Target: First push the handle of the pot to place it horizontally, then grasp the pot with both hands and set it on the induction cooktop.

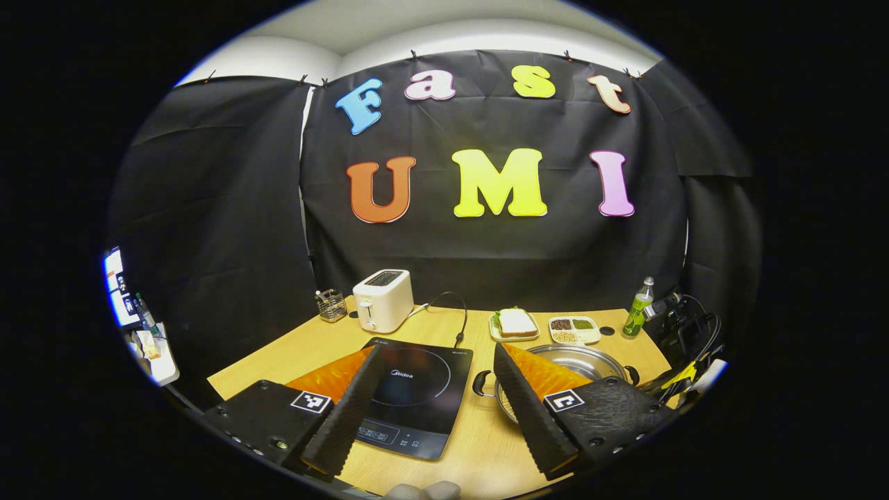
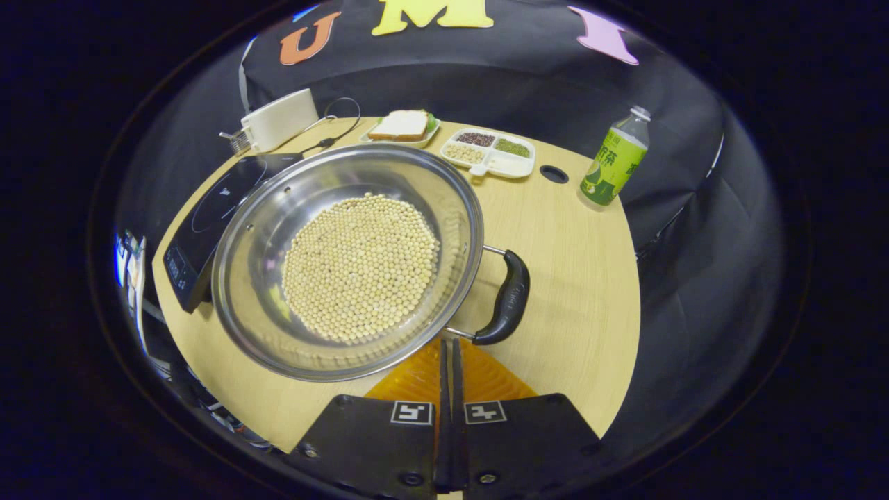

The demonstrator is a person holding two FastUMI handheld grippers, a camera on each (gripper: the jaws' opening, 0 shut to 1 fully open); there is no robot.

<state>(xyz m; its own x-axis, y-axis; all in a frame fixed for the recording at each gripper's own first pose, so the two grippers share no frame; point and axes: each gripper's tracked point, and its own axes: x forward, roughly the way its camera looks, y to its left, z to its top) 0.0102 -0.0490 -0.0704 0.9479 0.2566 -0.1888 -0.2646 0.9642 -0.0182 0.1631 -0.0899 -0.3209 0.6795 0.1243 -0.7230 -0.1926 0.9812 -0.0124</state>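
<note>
The pot (image 2: 347,264) sits beside the induction cooktop (image 1: 417,396); left gripper (image 1: 430,410) spread wide; right gripper (image 2: 449,347) pressed together, tips near its handle (image 2: 507,298).

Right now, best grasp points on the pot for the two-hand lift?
Take the pot by its two loop handles, one tool each. The right tool is shut, tips by the near handle; open it and close across the grip from outside. The left tool is open; the far handle faces the cooktop, so approach from there.
</note>
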